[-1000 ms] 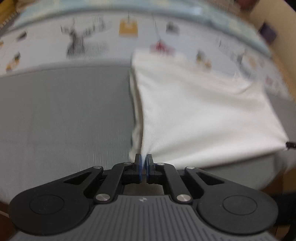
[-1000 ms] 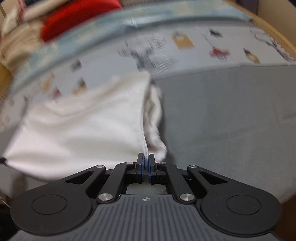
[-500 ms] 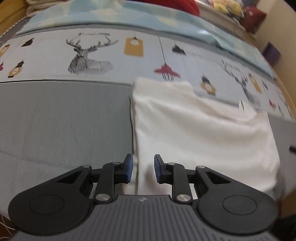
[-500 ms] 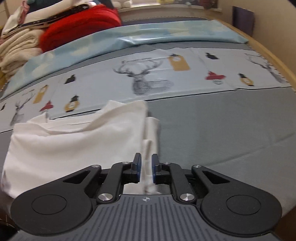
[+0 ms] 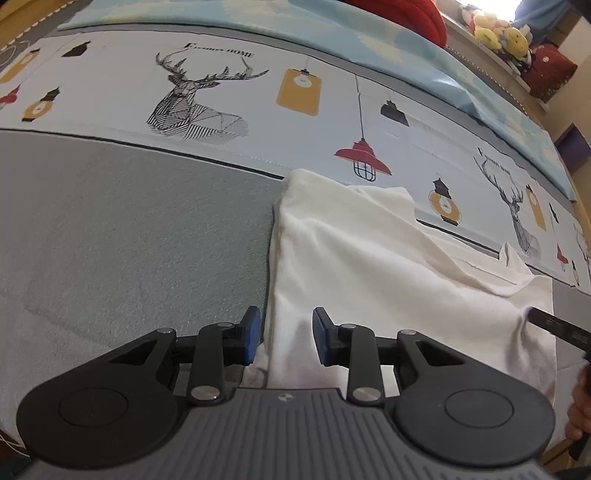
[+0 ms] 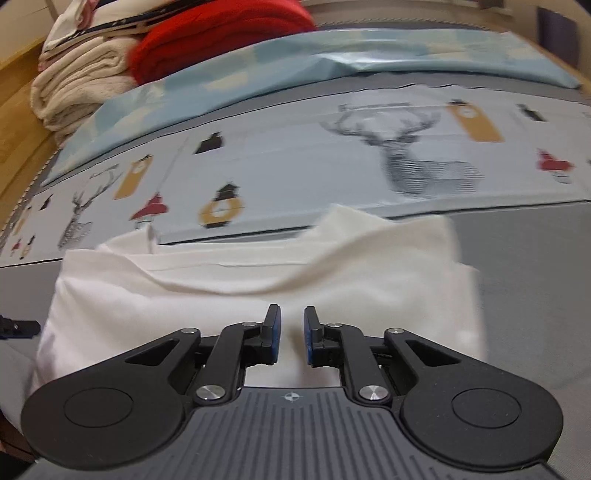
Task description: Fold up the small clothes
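A white folded garment lies flat on the grey part of the bed cover. In the left wrist view my left gripper hovers over the garment's near left edge; its jaws are opening and the blue pads do not press the cloth. In the right wrist view the same white garment spreads under my right gripper, whose jaws are opening too, apart from the cloth below. A black tip of the right gripper shows at the garment's right edge, and the left gripper's tip at the far left.
The bed cover's printed band with deer and lanterns runs behind the garment. A light blue sheet, a red blanket and cream towels are stacked at the back. A wooden bed edge lies left.
Both grippers went from shut on the garment's edges to open, letting the cloth drop flat. The right gripper shifted sideways over the garment's middle; the left drew slightly along its left edge.
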Action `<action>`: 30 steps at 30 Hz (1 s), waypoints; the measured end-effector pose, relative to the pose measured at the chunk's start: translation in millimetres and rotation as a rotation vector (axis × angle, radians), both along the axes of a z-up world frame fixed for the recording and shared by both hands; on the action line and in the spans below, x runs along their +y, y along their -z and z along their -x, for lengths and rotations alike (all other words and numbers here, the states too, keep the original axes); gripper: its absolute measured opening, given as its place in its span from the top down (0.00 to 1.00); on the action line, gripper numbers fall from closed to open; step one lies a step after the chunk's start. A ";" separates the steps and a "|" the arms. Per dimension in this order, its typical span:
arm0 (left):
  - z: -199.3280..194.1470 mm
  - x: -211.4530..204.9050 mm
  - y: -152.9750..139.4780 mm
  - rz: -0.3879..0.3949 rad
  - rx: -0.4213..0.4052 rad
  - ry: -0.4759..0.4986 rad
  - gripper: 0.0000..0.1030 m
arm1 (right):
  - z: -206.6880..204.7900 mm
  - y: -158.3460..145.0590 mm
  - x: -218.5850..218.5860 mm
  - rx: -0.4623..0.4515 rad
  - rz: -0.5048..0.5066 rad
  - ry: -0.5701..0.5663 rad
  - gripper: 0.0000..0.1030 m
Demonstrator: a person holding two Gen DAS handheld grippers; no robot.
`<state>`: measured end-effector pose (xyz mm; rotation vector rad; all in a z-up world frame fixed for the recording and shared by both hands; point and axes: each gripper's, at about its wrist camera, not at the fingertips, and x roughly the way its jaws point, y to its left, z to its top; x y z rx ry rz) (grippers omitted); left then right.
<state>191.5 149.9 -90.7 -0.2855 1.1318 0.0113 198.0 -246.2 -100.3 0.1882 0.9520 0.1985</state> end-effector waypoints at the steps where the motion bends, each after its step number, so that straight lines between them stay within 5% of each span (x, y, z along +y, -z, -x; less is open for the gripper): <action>1: -1.7 -0.5 0.0 -0.001 -0.001 0.003 0.67 | -6.6 4.5 7.5 0.018 -0.001 -0.013 0.80; 5: -8.4 1.1 0.6 0.005 -0.002 0.001 0.67 | -30.5 30.3 42.2 0.112 0.081 -0.061 0.79; 14: -18.1 6.5 11.4 0.021 0.056 0.028 0.59 | -62.9 38.3 54.1 0.052 0.085 0.069 0.76; 19: -20.0 12.0 24.6 0.069 0.121 0.041 0.43 | -71.3 45.6 56.7 0.045 0.108 0.094 0.76; 22: -22.0 9.5 39.1 0.073 0.166 0.063 0.42 | -73.9 45.9 58.8 0.041 0.119 0.112 0.76; 30: -24.2 -4.8 54.7 0.096 0.170 0.093 0.44 | -49.8 4.0 56.0 -0.067 0.180 0.124 0.74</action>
